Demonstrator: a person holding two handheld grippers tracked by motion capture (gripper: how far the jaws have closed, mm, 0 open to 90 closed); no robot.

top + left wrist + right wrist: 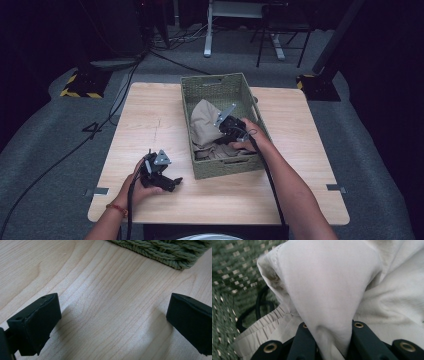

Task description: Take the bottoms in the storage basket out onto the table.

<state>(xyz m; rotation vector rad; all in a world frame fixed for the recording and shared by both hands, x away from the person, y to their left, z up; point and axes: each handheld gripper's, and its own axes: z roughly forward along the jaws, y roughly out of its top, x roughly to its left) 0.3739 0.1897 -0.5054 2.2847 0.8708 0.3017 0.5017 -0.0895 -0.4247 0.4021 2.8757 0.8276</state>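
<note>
- High view: light wooden desk with a green woven basket standing on its far middle, rim up.
- Inside the basket, a crumpled beige garment, heaped against the left wall and spreading toward the near wall.
- Right tool reached down into the basket, on the garment's right side, with its grey plate tilted up; right hand over the basket's right rim.
- Left tool lying low on the bare desk near the front left, well apart from the garment, just short of the basket's near left corner; left hand wrapped round its body, cable trailing back along the forearm.
- Left gripper view: both black jaws set wide apart, nothing between them but wood grain; a corner of the basket at the top edge.
- Right gripper view: right tool clamped on a fold of the garment, cloth pinched between the two dark jaws and rising in a peak above them.
- Gathered hem of the garment at lower left; basket weave behind, and a black cable looped against it.
</note>
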